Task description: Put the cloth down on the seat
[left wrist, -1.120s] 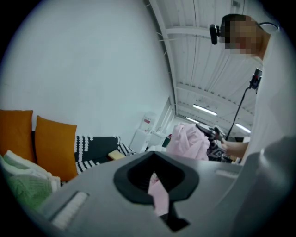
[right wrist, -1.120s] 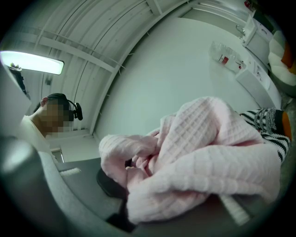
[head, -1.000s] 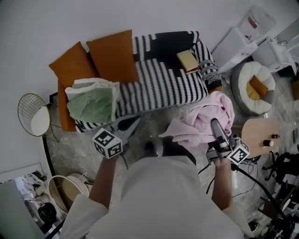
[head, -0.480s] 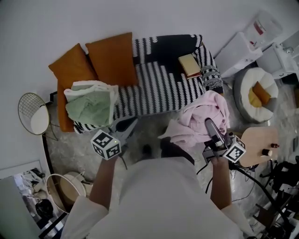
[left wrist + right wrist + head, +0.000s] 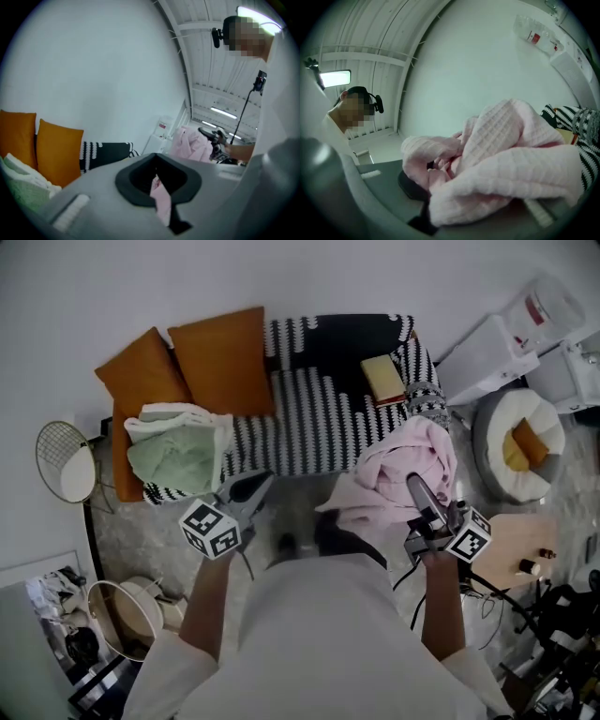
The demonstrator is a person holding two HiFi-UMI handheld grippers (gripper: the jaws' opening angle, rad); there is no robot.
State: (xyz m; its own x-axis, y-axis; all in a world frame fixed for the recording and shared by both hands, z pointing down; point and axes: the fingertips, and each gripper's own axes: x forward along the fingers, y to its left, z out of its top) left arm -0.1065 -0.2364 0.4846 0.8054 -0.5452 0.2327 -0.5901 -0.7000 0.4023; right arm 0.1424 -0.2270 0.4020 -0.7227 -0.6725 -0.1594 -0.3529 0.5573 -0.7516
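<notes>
A pink waffle-weave cloth [image 5: 403,465] hangs bunched from my right gripper [image 5: 414,486], which is shut on it; in the right gripper view the cloth [image 5: 506,159] covers the jaws. It hangs over the floor by the right front corner of the sofa seat [image 5: 319,418], which has a black-and-white striped cover. My left gripper [image 5: 258,482] hovers before the seat's left half, apart from the pink cloth. Its jaws look shut, with only a thin pink sliver [image 5: 160,199] at their seam.
Two orange cushions [image 5: 220,357] lean at the sofa's back left. A folded green and white cloth [image 5: 178,451] lies on its left end, a yellow book [image 5: 384,379] at its right. A wire side table [image 5: 66,465], a round pouf [image 5: 520,432] and a wooden stool [image 5: 516,545] flank it.
Both grippers have moved forward toward the sofa with the person. The pink cloth has travelled along and now hangs closer to the seat's right front corner.
</notes>
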